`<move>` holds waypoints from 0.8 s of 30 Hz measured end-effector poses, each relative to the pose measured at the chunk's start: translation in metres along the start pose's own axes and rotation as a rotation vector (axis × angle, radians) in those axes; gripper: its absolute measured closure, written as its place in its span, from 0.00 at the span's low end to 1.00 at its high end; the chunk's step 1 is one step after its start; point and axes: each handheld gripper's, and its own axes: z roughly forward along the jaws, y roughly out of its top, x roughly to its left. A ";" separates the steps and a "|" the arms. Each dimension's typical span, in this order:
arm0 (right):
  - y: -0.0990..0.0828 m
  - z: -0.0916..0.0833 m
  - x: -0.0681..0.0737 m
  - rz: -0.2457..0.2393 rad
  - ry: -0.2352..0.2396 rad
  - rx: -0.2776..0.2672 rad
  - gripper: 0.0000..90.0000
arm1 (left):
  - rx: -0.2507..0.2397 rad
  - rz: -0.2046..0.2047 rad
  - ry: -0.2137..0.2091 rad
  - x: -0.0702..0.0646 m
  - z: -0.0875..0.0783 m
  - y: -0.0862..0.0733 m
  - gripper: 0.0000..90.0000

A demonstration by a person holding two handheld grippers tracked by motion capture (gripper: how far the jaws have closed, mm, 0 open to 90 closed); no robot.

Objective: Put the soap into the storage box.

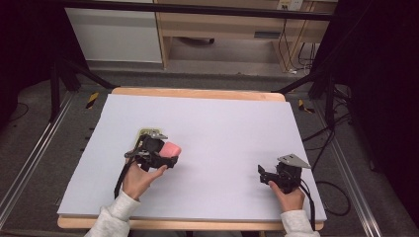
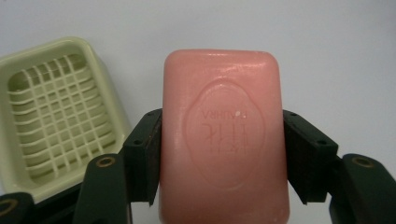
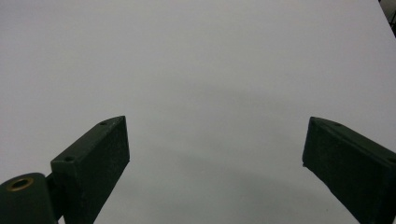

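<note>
Pink soap bar [image 2: 223, 140] clamped by its long sides in left gripper [image 1: 160, 157], just near-right of pale green soap dish [image 2: 56, 116].
Could slide out if squeezed lightly: smooth, rounded edges. Right gripper [image 1: 269, 177] spread wide, empty, well right.

We find the surface [image 1: 232, 123] open toward its far edge and right side; the soap dish [image 1: 145, 133] near its left edge is the sole obstacle.
</note>
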 end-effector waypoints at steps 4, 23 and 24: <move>0.000 0.000 0.000 0.000 0.001 0.001 0.08 | -0.006 -0.017 0.021 0.009 -0.001 0.006 0.41; 0.000 0.000 0.001 0.004 0.010 0.000 0.08 | -0.003 -0.116 0.087 0.047 0.011 0.013 0.41; 0.000 0.000 0.001 0.002 0.009 -0.001 0.08 | -0.004 -0.121 0.102 0.050 0.013 0.014 0.41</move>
